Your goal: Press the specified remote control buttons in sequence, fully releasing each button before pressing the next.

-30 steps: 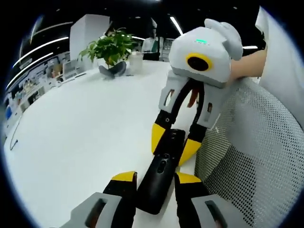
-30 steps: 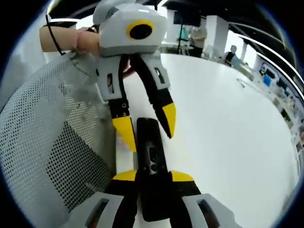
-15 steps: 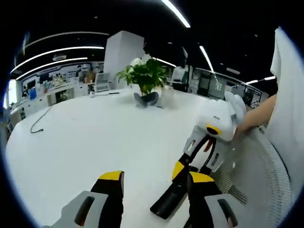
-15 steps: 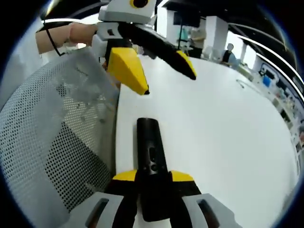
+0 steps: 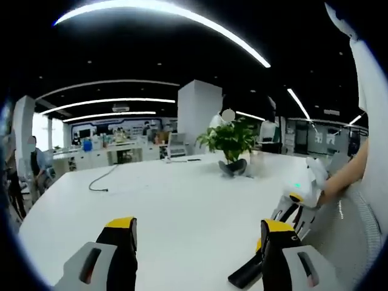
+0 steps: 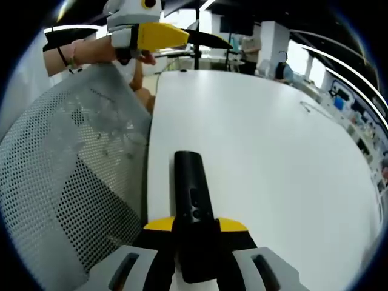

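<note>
while our right gripper [image 6: 194, 229] clamps the black remote [image 6: 193, 200] flat near the tabletop [image 6: 273, 145] edge beside the mesh chair [image 6: 73, 182], our left gripper [image 5: 197, 233] hangs raised, jaws apart and empty; seemingly between presses, we next lower a jaw tip onto a button.

Remote control [image 6: 192, 203]: slim black bar, button face up, small buttons around mid-length, labels too small to read. Lies flat on the white counter [image 6: 273, 151], near the edge. Near end sits clamped between the right gripper [image 6: 195, 227] yellow-tipped fingers [image 6: 159, 225]; far end sticks straight out ahead of them. In the left gripper view, its end [image 5: 245, 274] shows just beside the right-hand finger.
</note>
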Demonstrator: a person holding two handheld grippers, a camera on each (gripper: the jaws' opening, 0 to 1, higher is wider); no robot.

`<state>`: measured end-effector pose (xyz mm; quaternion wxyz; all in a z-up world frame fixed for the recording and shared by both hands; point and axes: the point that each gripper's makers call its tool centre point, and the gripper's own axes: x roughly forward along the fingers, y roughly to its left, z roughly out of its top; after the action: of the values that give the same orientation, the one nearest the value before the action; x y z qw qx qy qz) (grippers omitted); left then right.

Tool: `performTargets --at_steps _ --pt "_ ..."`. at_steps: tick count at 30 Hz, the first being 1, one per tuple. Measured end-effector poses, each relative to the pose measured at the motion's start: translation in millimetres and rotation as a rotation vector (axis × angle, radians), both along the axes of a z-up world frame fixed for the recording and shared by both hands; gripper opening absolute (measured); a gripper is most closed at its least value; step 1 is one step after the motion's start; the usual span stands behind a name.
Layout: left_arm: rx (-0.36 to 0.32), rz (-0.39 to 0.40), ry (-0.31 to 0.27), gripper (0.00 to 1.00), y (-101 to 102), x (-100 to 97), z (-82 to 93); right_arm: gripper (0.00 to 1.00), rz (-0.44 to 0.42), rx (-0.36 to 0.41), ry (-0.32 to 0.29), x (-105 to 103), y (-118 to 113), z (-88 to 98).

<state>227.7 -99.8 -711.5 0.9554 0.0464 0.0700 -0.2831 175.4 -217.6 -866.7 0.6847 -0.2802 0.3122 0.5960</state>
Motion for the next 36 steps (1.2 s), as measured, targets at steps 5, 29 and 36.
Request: performTargets --at_steps 5,29,36 --pt "-0.065 0.064 -0.024 0.97 11.1 0.3 1.8 0.21 -0.006 0.004 -0.001 -0.2 0.2 0.0" --pt "-0.091 0.108 -0.021 0.99 18.1 5.0 4.1 0.21 -0.01 -0.049 0.006 -0.2 1.2 1.0" --pt "-0.095 0.114 -0.018 0.99 19.4 5.0 4.0 0.21 0.005 -0.066 0.013 5.4 0.4 0.7"
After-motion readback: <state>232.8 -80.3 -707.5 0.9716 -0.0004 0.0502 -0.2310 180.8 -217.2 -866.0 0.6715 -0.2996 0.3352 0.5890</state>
